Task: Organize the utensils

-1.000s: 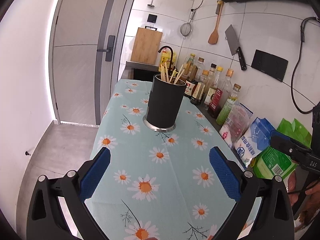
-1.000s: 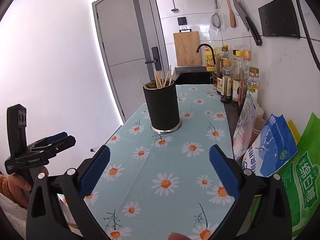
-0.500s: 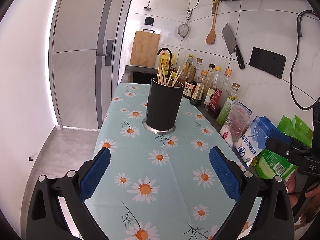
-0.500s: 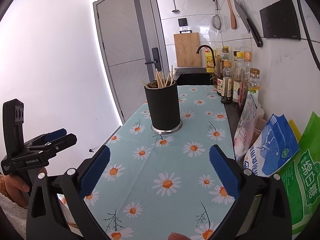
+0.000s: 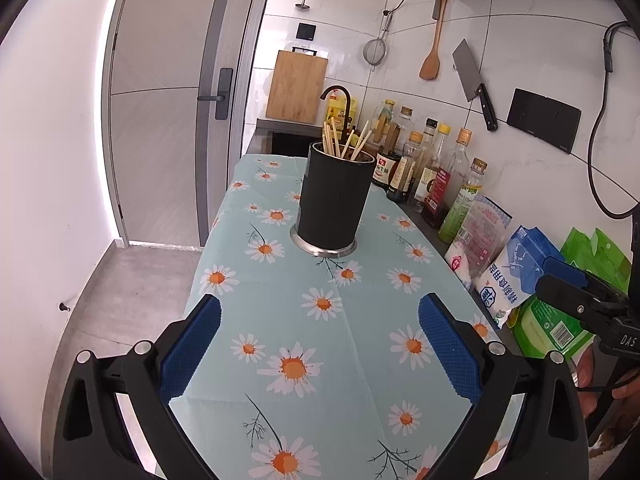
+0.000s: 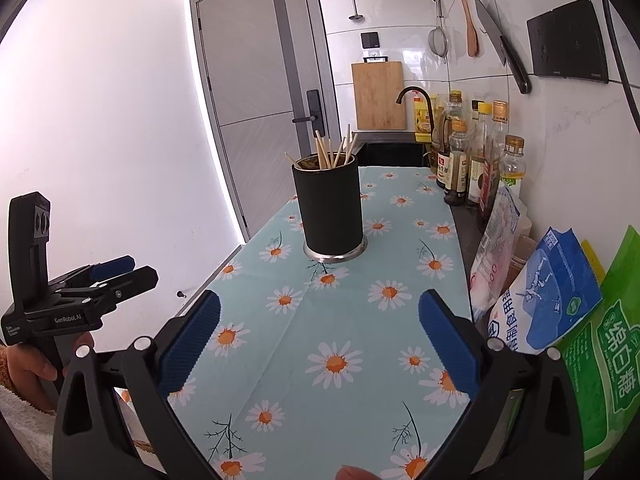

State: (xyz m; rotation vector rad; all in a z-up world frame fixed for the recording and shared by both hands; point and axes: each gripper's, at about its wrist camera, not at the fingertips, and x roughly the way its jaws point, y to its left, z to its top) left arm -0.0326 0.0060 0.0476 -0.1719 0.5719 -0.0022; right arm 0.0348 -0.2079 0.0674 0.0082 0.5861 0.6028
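Note:
A black cylindrical utensil holder (image 5: 334,204) with a steel base stands on the daisy-print tablecloth (image 5: 320,320). Several wooden chopsticks (image 5: 344,142) stick up out of it. It also shows in the right wrist view (image 6: 330,210) with the chopsticks (image 6: 332,150). My left gripper (image 5: 320,344) is open and empty, held over the near end of the table, well short of the holder. My right gripper (image 6: 320,344) is open and empty, at about the same distance from the holder. Each gripper shows at the edge of the other's view.
Oil and sauce bottles (image 5: 432,176) line the wall to the right of the holder. Food bags (image 6: 544,312) stand at the near right. A cleaver (image 5: 476,84), a wooden spatula (image 5: 432,56) and a strainer hang on the wall. A sink tap and a cutting board (image 5: 296,86) are beyond the table. The table's left edge drops to the floor.
Both grippers have drifted slightly back and up from the holder. Both stay open and empty.

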